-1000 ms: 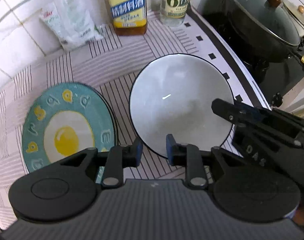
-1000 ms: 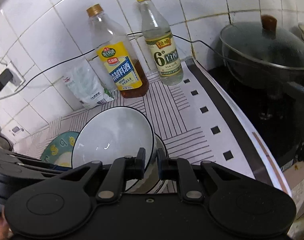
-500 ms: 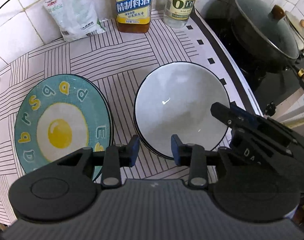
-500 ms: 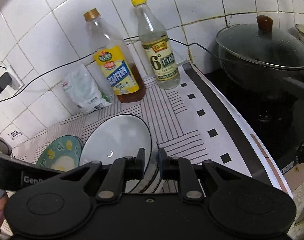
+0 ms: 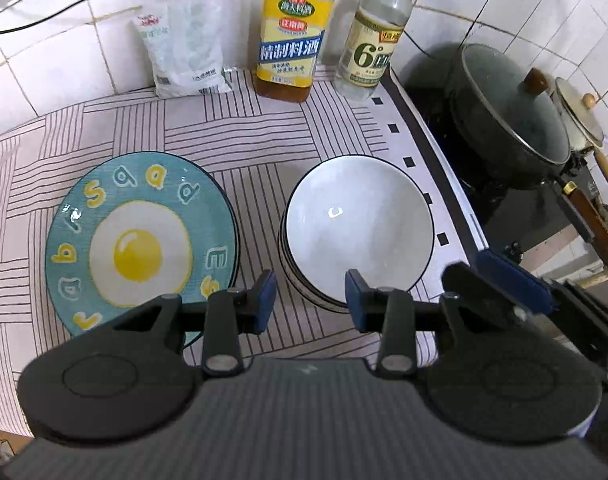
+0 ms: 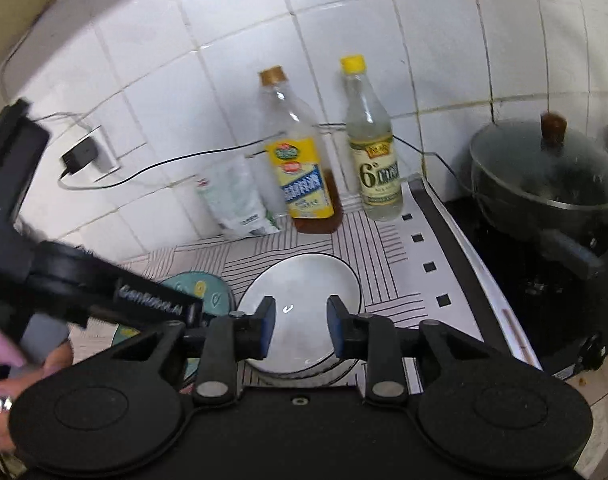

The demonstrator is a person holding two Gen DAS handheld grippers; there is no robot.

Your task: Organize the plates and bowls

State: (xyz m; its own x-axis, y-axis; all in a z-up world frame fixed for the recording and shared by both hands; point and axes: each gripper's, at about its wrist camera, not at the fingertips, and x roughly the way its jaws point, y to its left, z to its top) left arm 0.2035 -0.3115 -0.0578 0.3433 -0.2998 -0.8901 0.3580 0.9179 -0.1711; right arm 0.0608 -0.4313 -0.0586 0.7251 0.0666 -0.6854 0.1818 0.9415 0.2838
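Tiled kitchen corner, striped mat (image 5: 240, 136) over the counter, stove w/ lidded black pot (image 5: 511, 120) to the right. Two bottles against the wall: yellow-label cooking wine (image 5: 290, 46), clear vinegar (image 5: 369, 56); white pouch (image 5: 186, 52) beside them.

Task items: teal egg plate (image 5: 140, 240) on mat, left; edges under its rim suggest it tops a plate stack. White bowl (image 5: 359, 224) just beside it on the right, nested on at least one more bowl, rims showing below. Piles close but apart.

Left gripper (image 5: 309, 300): jaws part open, nothing between pads, hanging above the gap between the piles. Right gripper (image 6: 300, 330): jaws have just been opening, now part open, empty; bowl seen through the gap, not touched. Its blue pad also shows at the right edge of left view.

Judgement: bowl just let go onto its stack; release/retreat step. Both stacks look done as far as visible; can't tell if more dishes sit out of view.

Next move calls for: lift clear w/o clipping bowl rim, then scan for leftover dishes. If none, task looks near finished.
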